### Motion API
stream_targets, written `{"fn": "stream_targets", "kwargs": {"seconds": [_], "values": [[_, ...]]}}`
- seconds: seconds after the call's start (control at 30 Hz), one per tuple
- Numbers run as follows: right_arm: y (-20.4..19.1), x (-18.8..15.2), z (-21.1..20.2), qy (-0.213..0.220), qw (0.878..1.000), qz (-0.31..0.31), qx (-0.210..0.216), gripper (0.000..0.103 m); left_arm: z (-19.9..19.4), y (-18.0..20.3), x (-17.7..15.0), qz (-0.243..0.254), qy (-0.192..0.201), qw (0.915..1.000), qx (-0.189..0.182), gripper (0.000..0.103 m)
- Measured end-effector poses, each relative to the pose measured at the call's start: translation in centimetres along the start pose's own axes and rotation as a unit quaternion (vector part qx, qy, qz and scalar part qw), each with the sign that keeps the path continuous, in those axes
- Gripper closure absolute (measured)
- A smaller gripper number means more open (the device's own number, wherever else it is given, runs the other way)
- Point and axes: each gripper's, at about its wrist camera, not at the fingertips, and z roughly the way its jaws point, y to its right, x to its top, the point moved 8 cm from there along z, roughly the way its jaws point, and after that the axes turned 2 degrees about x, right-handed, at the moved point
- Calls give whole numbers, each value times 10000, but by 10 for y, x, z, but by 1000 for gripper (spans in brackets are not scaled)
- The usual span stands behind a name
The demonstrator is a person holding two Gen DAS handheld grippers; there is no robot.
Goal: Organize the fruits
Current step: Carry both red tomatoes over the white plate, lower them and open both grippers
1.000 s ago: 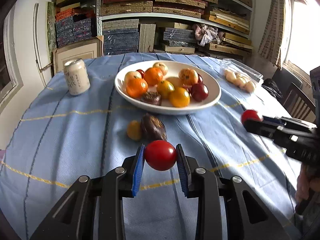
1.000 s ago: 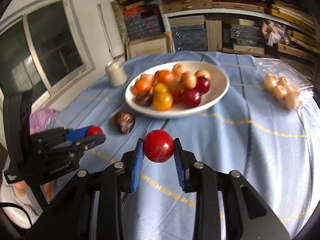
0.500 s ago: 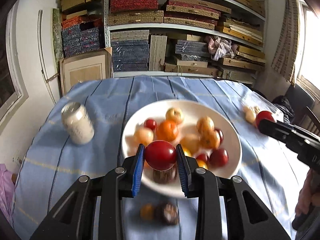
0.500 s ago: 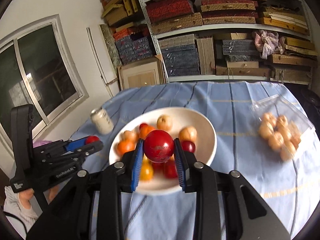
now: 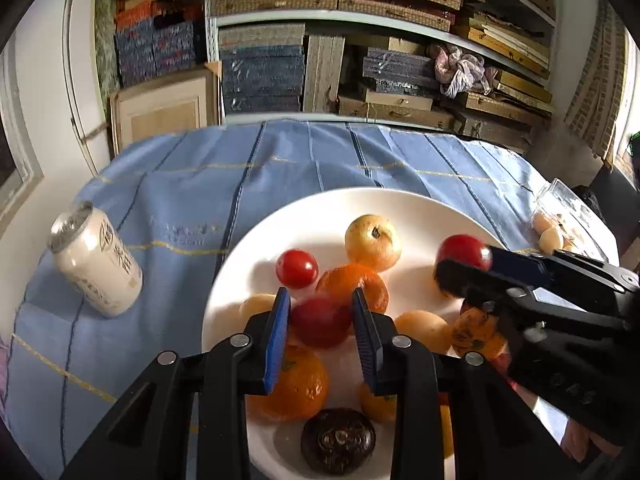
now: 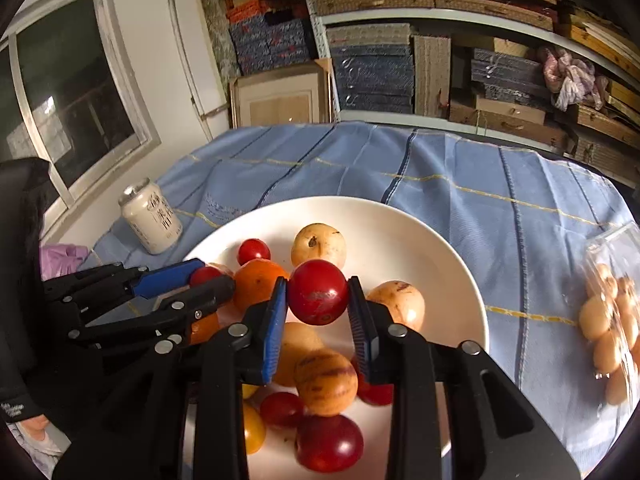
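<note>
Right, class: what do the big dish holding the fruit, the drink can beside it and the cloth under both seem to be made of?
Dish: probably glazed ceramic; white, smooth, with soft glare on its rim, though plastic cannot be ruled out.
Can: thin metal; silvery top rim, printed cream body.
Cloth: woven fabric, matt blue; creases and stitched seams show.

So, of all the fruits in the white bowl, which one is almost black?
The dark wrinkled fruit at the near edge of the bowl, just below the left gripper. All the other fruits are red, orange or yellow.
</note>
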Motion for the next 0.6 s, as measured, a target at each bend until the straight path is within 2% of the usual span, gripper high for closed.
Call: {"fn": "stream_targets", "kwargs": {"seconds": [0.23,0.37,0.5,0.6], "values": [[4,-5,15,-114,9999,7,-29,73,1,2,1,-100,56,9999,-111,70],[4,-3,8,-35,10000,13,-3,73,-2,-1,2,-205,58,9997,-146,63],[-2,2,-13,177,9998,33,52,72,-16,-9,5,-255,139,9995,-91,62],[-10,11,-50,544,9983,87,171,69,-34,-16,4,-266,223,9994,-25,62]]}}
